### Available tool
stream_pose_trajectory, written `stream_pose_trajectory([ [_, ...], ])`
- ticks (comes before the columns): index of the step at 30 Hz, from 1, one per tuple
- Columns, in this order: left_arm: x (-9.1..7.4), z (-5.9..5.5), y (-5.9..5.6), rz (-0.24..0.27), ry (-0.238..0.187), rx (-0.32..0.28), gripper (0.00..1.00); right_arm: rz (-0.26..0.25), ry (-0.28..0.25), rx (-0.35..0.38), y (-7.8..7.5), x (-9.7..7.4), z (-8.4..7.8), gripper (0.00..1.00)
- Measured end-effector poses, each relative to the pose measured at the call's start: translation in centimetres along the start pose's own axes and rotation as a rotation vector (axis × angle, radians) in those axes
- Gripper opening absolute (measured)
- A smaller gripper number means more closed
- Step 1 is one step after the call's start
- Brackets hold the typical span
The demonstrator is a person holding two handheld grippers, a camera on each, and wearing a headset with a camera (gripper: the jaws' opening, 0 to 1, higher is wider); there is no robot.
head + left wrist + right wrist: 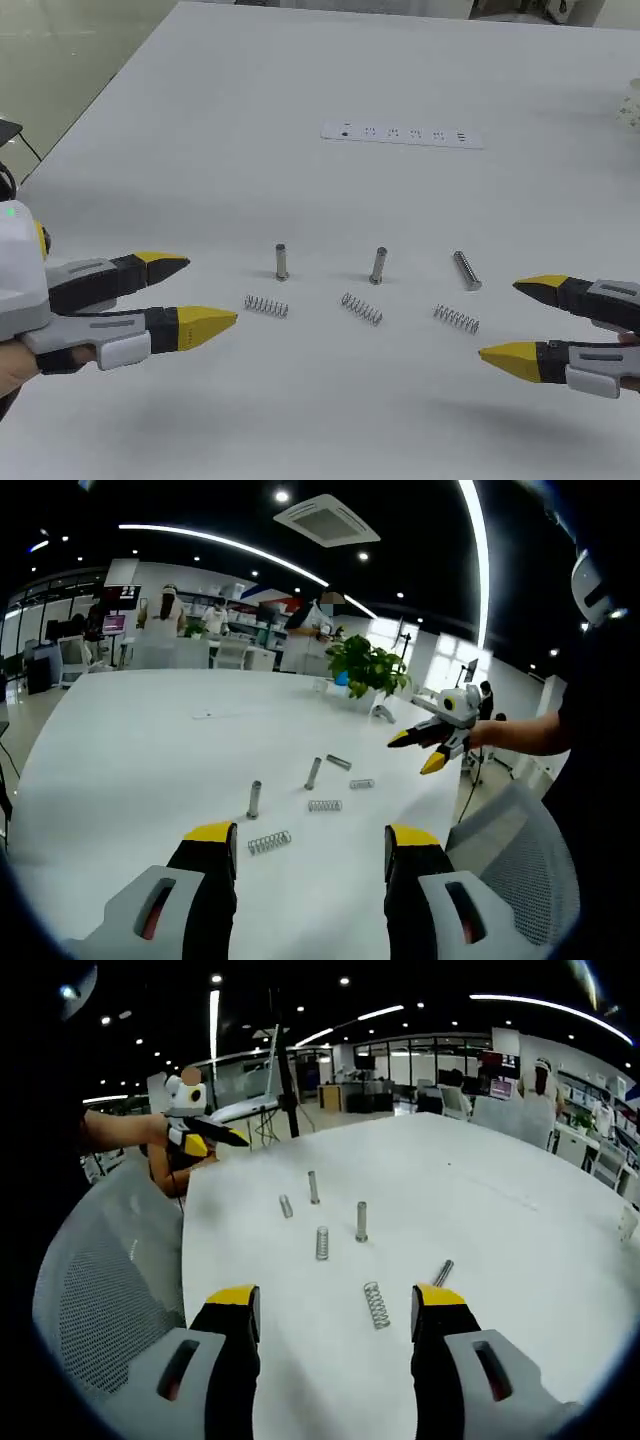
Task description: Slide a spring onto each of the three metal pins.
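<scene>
Writing: small dark marks on white strip (402,134) beyond middle pin (378,265), too fine to read. Noted middle pin upright on table (200,150); left pin (281,262) upright to its left, right pin (466,270) to its right, lying down. Logged three springs flat, on no pin: middle spring (361,309) just in front of middle pin, left spring (266,307) and right spring (456,318) flanking. Found left gripper (212,290) well left of middle pin, claw spread, empty; right gripper (498,319) well right, likewise spread, empty. Picked up in left gripper view, past middle pin: potted plant (368,665), people (165,610) at desks. Picked up in right gripper view: mesh chair back (90,1290) at table edge.
</scene>
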State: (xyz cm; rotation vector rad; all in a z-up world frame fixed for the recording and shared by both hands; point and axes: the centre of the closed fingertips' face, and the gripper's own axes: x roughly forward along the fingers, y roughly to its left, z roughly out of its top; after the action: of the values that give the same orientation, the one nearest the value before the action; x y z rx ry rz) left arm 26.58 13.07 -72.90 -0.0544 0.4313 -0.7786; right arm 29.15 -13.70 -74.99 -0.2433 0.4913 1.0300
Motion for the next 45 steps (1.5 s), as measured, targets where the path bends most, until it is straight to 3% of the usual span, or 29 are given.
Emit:
stream_pose_trajectory([
  [6, 0.0, 0.3, -0.1, -0.003, -0.013, -0.005, 0.57, -0.008, 0.007, -0.001, -0.3, -0.2, -0.2, 0.6],
  [11, 0.2, 0.0, -0.2, -0.007, 0.005, 0.003, 0.57, -0.016, 0.001, 0.004, -0.6, -0.3, -0.1, 0.6],
  [31, 0.4, -0.2, 0.0, -0.004, 0.011, 0.006, 0.57, -0.012, 0.005, -0.001, -0.5, -0.2, -0.2, 0.61],
  [45, 0.8, -0.9, -0.6, -0.016, 0.041, 0.048, 0.59, -0.001, 0.009, -0.001, -0.1, -0.2, -0.6, 0.61],
])
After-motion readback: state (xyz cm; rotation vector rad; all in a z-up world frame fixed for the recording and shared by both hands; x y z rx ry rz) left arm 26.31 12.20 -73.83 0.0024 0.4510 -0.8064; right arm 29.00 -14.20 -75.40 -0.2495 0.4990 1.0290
